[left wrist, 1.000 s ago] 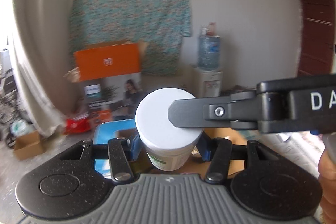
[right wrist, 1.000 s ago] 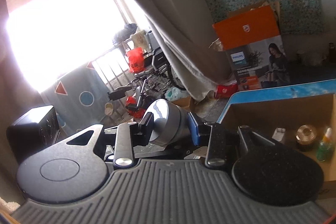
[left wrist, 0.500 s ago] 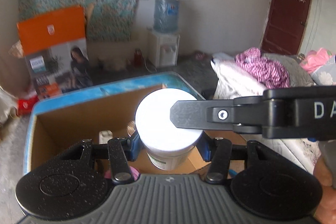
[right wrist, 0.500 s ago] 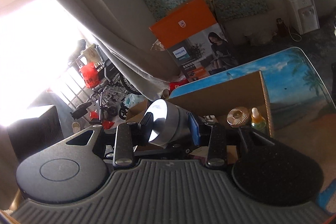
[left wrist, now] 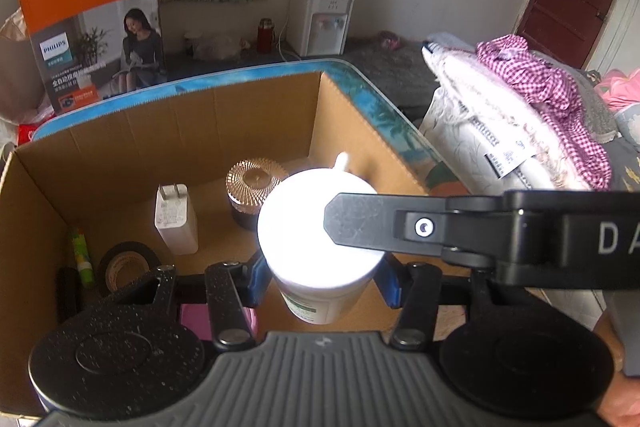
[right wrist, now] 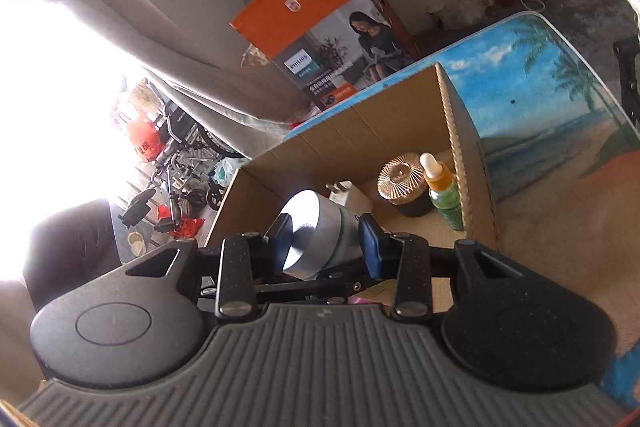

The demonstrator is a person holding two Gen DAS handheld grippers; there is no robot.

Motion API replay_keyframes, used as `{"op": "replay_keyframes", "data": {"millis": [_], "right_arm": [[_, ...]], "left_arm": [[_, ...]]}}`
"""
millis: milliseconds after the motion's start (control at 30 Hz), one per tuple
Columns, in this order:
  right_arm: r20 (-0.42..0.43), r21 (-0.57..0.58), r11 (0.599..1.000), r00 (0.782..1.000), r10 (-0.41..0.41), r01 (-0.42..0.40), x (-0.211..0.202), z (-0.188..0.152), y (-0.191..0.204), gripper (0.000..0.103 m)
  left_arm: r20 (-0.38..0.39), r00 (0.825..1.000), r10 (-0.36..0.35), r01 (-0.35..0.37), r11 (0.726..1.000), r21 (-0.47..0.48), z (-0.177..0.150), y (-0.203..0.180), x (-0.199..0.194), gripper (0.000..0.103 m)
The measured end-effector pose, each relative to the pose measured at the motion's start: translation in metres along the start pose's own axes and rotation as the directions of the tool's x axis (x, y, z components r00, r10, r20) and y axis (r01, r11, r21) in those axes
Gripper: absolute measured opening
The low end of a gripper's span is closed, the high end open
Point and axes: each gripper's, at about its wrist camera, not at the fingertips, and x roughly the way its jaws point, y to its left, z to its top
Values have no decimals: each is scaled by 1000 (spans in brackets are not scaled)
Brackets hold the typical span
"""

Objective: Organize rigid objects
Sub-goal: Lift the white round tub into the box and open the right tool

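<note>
My left gripper [left wrist: 322,281] is shut on a white jar [left wrist: 316,239] with a white lid and a green label, held upright over the open cardboard box [left wrist: 168,131]. In the right wrist view my right gripper [right wrist: 324,239] is shut on a silver metal cylinder [right wrist: 316,231], lying sideways between the blue pads above the box's [right wrist: 456,131] near left corner. A black bar lettered DA [left wrist: 440,227] reaches in from the right across the white lid.
Inside the box stand a white charger [left wrist: 176,219], a gold-lidded dark jar [left wrist: 256,183], a black tape roll [left wrist: 128,263], a green tube [left wrist: 82,255] and a dropper bottle [right wrist: 442,191]. The box sits on a beach-print table [right wrist: 560,107]. Piled laundry [left wrist: 520,115] lies to the right.
Both grippers sank and tipped downward with their loads. The box's inside has come into view below them. Neither grip has changed.
</note>
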Motion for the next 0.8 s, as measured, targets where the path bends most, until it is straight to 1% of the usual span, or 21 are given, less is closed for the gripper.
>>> {"op": "replay_keyframes", "data": {"millis": [167, 300, 467, 567, 600, 700, 767, 800], "right_arm": [[-23, -6, 1000, 1000, -18, 17, 9, 5, -2, 36], [-24, -50, 997, 998, -65, 63, 15, 3, 1, 37], [-24, -80, 992, 995, -101, 99, 17, 2, 2, 40], [-20, -86, 991, 994, -106, 104, 16, 3, 0, 42], [-18, -86, 991, 994, -108, 106, 16, 3, 0, 44], [-13, -89, 990, 994, -108, 107, 15, 4, 0, 46], [-7, -95, 989, 993, -115, 114, 14, 4, 1, 49], [-3, -99, 988, 993, -118, 118, 14, 4, 1, 50]], "left_arm": [[-39, 999, 4, -4, 1000, 5, 2, 3, 13, 54], [-65, 998, 13, -12, 1000, 15, 2, 1, 21, 54], [-73, 996, 44, -42, 999, 30, 1, 0, 30, 54], [-87, 996, 37, -36, 999, 18, 1, 3, 35, 54], [-92, 995, 36, -35, 999, 16, 1, 3, 37, 54], [-82, 996, 35, -33, 999, 23, 1, 4, 38, 55], [-76, 996, 38, -36, 999, 30, 1, 2, 37, 56], [-73, 997, 38, -36, 999, 31, 1, 2, 37, 60]]}}
